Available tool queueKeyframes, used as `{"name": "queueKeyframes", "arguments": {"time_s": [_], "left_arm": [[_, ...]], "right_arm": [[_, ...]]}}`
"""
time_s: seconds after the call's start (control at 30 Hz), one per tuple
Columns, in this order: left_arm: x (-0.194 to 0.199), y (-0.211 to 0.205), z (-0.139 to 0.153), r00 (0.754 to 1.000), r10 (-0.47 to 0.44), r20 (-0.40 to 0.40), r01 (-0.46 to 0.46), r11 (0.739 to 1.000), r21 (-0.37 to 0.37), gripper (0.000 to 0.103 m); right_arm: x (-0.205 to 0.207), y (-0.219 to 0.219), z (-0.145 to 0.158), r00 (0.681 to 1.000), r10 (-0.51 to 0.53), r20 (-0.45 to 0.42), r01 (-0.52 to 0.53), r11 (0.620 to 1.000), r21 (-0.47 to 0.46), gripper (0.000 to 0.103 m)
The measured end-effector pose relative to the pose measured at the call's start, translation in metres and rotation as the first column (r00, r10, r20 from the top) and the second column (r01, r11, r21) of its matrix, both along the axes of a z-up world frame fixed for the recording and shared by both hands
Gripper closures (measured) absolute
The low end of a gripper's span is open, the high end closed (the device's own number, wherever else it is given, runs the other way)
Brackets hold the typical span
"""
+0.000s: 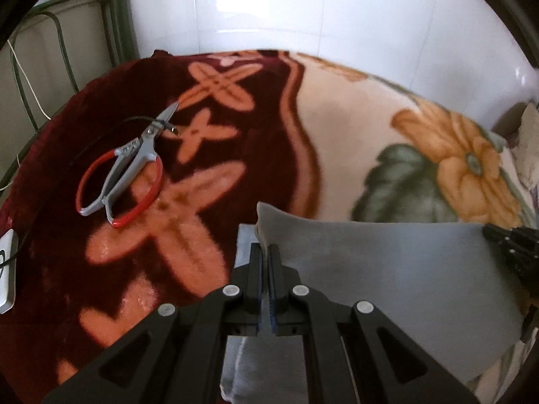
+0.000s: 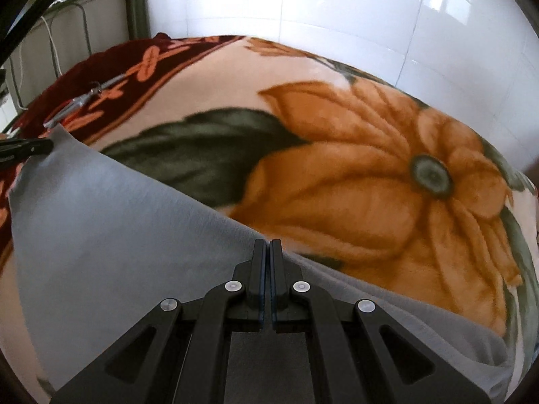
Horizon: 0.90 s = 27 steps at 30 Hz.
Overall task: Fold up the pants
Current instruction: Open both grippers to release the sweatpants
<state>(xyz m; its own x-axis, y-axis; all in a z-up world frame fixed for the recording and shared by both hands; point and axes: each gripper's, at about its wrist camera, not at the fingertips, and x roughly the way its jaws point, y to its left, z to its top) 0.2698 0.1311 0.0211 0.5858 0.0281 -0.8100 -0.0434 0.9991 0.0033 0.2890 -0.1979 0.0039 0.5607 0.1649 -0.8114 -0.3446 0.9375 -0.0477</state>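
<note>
nearby, scissors (image 1: 124, 165) on floral blanket (image 1: 353, 128), both grippers (image 1: 266, 252) (image 2: 267, 245) clamped on grey pants (image 2: 111, 235)

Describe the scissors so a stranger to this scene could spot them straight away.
Start at the big floral blanket covering the bed and go to its dark red border with orange crosses. The scissors lie there, beyond the grey pants. They are the only metal thing on it: grey handles inside a red loop, short blades pointing toward the white tiled wall.
</note>
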Motion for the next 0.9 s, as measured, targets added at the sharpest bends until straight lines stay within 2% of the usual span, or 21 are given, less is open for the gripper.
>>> {"name": "queueKeyframes", "arguments": {"time_s": [0.1,0.17,0.27,0.33,0.43,0.57,0.77,0.9], "left_arm": [[0.003,0.003,-0.013,1.000,0.016,-0.025,-0.014,0.997,0.081,0.099],[0.001,0.008,-0.017,0.999,0.041,-0.027,-0.039,0.994,0.098,0.096],[-0.004,0.019,-0.014,0.997,0.073,-0.031,-0.071,0.996,0.046,0.085],[-0.008,0.022,-0.008,0.996,0.081,-0.025,-0.080,0.997,0.011,0.077],[-0.018,0.017,0.005,0.998,0.058,-0.012,-0.058,0.998,-0.023,0.069],[-0.032,0.001,0.022,1.000,0.010,0.015,-0.009,0.999,-0.041,0.059],[-0.043,-0.034,0.027,0.998,-0.062,0.005,0.062,0.994,-0.085,0.057],[-0.050,-0.054,0.021,0.999,-0.053,-0.013,0.051,0.995,-0.091,0.057]], "right_arm": [[0.001,0.001,-0.006,1.000,-0.003,-0.015,0.003,1.000,-0.020,0.101],[0.004,0.001,-0.007,1.000,-0.005,-0.028,0.004,1.000,-0.024,0.101],[0.005,-0.002,-0.003,0.999,-0.020,-0.044,0.020,1.000,-0.001,0.100],[0.004,-0.007,0.006,0.998,-0.050,-0.037,0.051,0.998,0.023,0.090],[-0.006,-0.020,0.026,0.993,-0.114,0.002,0.114,0.991,0.064,0.078],[-0.027,-0.046,0.048,0.990,-0.139,-0.005,0.139,0.987,0.081,0.074],[-0.054,-0.106,0.063,0.981,-0.186,-0.048,0.189,0.980,0.062,0.074],[-0.066,-0.160,0.070,0.964,-0.254,-0.080,0.260,0.963,0.065,0.074]]}}
